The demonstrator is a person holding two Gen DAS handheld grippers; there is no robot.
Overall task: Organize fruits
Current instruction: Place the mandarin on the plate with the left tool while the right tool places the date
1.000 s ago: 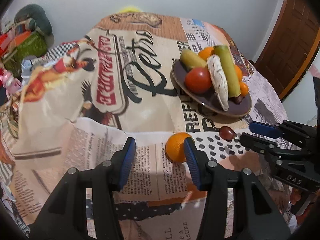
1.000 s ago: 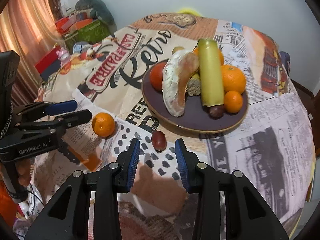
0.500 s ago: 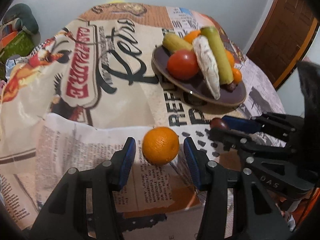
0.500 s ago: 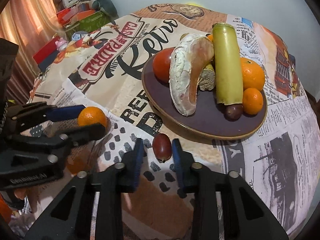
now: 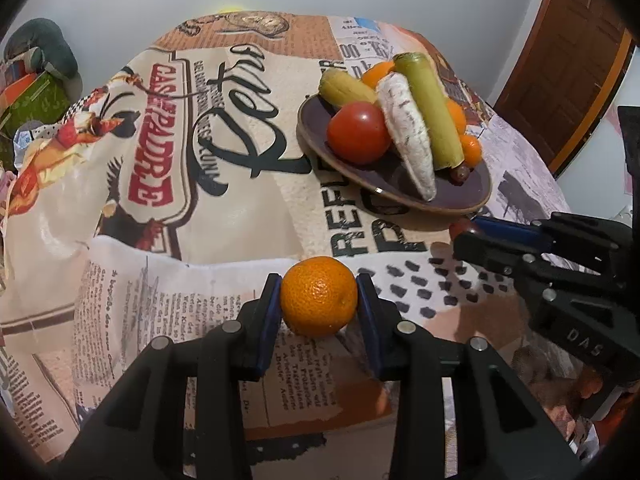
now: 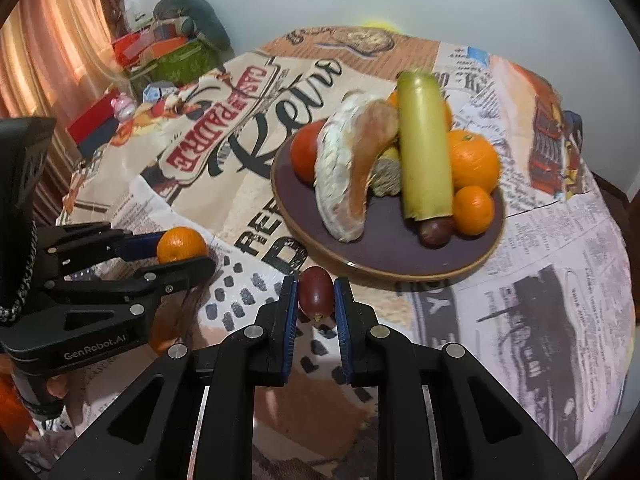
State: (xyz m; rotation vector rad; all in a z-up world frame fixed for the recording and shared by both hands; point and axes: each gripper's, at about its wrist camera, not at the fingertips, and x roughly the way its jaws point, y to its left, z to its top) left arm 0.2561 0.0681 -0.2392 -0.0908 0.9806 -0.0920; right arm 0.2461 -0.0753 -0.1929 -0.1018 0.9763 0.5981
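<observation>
Both grippers closing on loose fruit beside the plate

From the left wrist view, the left gripper had just closed its blue pads onto the small orange, which sat on the printed cloth short of the plate; a straight lift before swinging toward the plate would keep it from rolling out. From the right wrist view, the right gripper had just pinched the dark red fruit just beside the plate's near rim; being small and smooth, it probably wanted a light, centred squeeze and a lift clear over the rim
</observation>
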